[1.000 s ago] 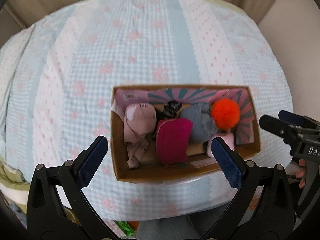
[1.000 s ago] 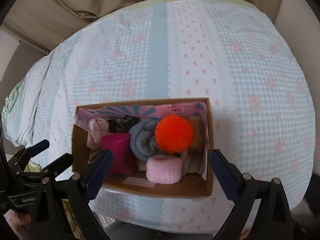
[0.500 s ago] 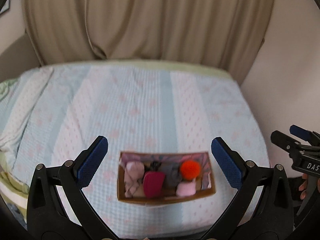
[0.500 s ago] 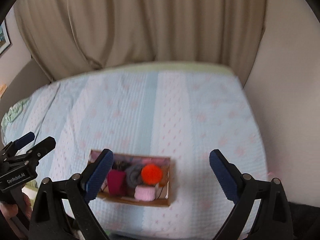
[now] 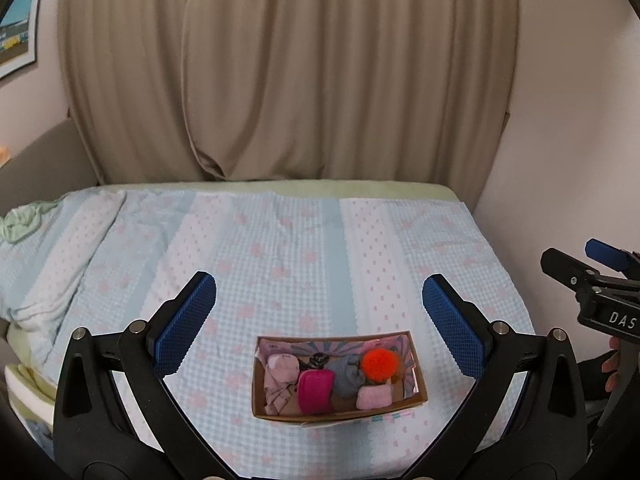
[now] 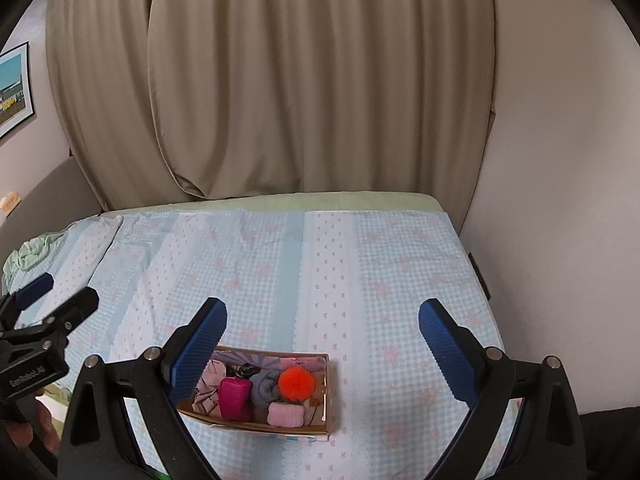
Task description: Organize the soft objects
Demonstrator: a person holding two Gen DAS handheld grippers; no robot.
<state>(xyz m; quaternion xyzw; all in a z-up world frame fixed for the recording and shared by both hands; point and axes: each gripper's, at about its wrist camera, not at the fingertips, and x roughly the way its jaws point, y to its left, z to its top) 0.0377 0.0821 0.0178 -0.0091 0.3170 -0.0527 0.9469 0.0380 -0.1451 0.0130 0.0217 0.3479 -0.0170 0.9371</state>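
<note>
Left wrist view: left gripper [image 5: 318, 314] spread wide, nothing held, high above the bed [image 5: 280, 248]. Right gripper [image 6: 322, 334] gaping too, also bare. Cardboard box [image 5: 338, 408] sits near the bedspread's front edge, packed with an orange pom-pom [image 5: 378, 364], magenta pouch [image 5: 315, 390], pink roll [image 5: 373, 397], grey cloth [image 5: 347, 374].

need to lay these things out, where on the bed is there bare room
Bare bedspread runs from the cardboard box back to the curtain, and right of the box toward the wall. The box is packed: orange pompom, magenta pouch.
</note>
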